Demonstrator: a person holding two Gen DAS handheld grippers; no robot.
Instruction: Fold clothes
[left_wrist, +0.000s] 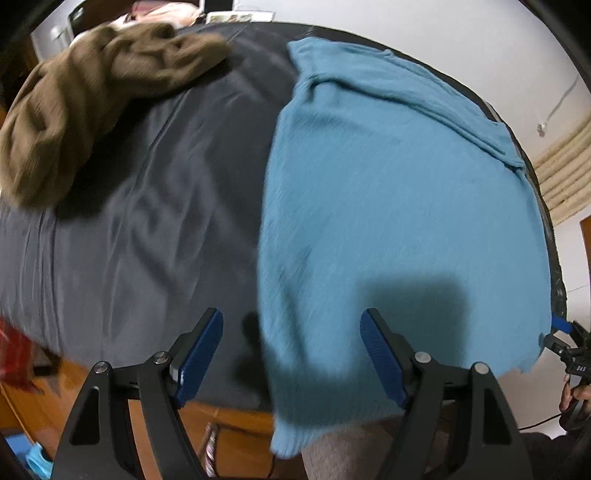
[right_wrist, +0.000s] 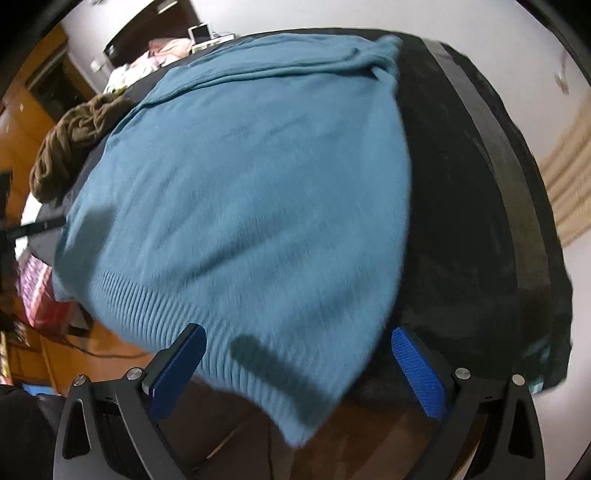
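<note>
Two tools, one garment in hand's reach, one garment in reserve.

Item: blue knit sweater (left_wrist: 399, 192), spread flat on a bed with a dark grey sheet (left_wrist: 147, 206). Ribbed hem at the near edge, overhanging the bed edge toward the floor; upper part lies folded over itself in pleats at the far side.

Item: brown garment (left_wrist: 92, 96), bunched in a heap on the far left of the bed, well apart from the sweater, untouched.

Left tool (left_wrist: 291, 354): jaws standing apart, nothing between the pads. It hovers above the sweater's left edge near the hem; that edge runs between the two fingers, with bare sheet on the left.

Right tool (right_wrist: 299, 365): jaws spread wide, empty. It hovers above the ribbed hem (right_wrist: 207, 332) at the sweater's right near corner, the right finger over dark sheet just beside the knit.

Risks, as judged:
- Overhanging hem may slide further off the bed if a tool drags it, pulling the flat body out of shape.
- A pinch that goes deep could take the sheet along with the knit, since sheet lies directly under both edges.
- Uneven grips at the two corners would skew the fold.
- Pleats at the far side may be locked in unless smoothed.
</note>
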